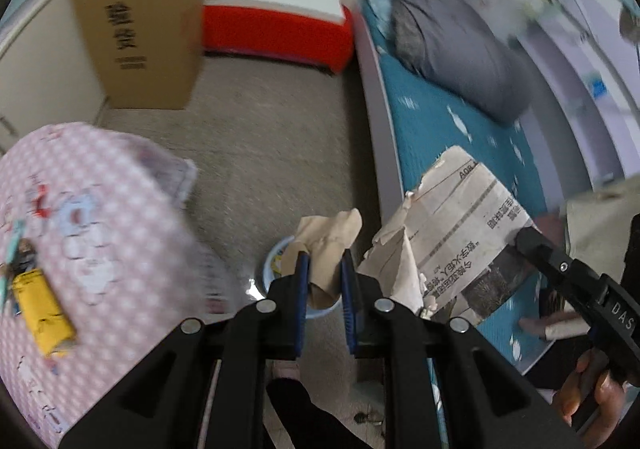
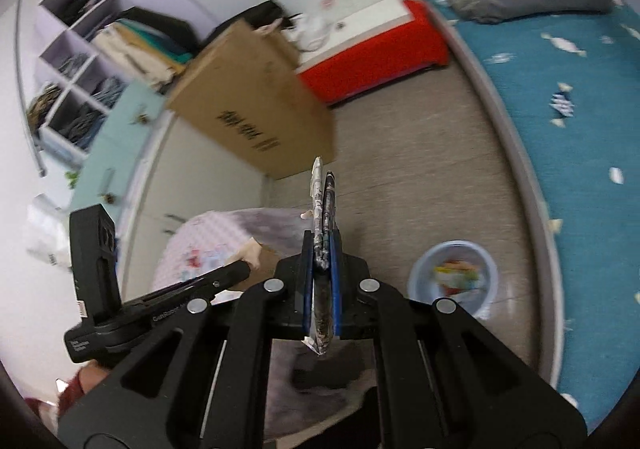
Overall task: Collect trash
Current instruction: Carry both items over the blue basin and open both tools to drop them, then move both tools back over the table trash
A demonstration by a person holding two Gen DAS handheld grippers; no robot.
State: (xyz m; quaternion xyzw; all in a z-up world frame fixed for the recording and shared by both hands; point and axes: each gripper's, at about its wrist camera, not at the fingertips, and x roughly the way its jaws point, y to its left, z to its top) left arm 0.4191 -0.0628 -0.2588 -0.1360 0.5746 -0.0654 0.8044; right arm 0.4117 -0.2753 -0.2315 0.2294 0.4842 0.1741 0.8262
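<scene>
Bin (image 2: 454,281) on floor (image 2: 420,185) beside bed (image 2: 580,109), box (image 2: 248,105) behind

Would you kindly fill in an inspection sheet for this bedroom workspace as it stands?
Surface: grey floor, bare near the bin.
Job's things: blue bin on the floor holding colourful scraps; brown paper; newspaper sheet.
Clutter: cardboard box, yellow item on pink cover.
Grippers: left gripper shut on brown paper; right gripper shut on newspaper sheet.
Cables: nothing seen.
Surroundings: bed, red chest, shelves.
</scene>
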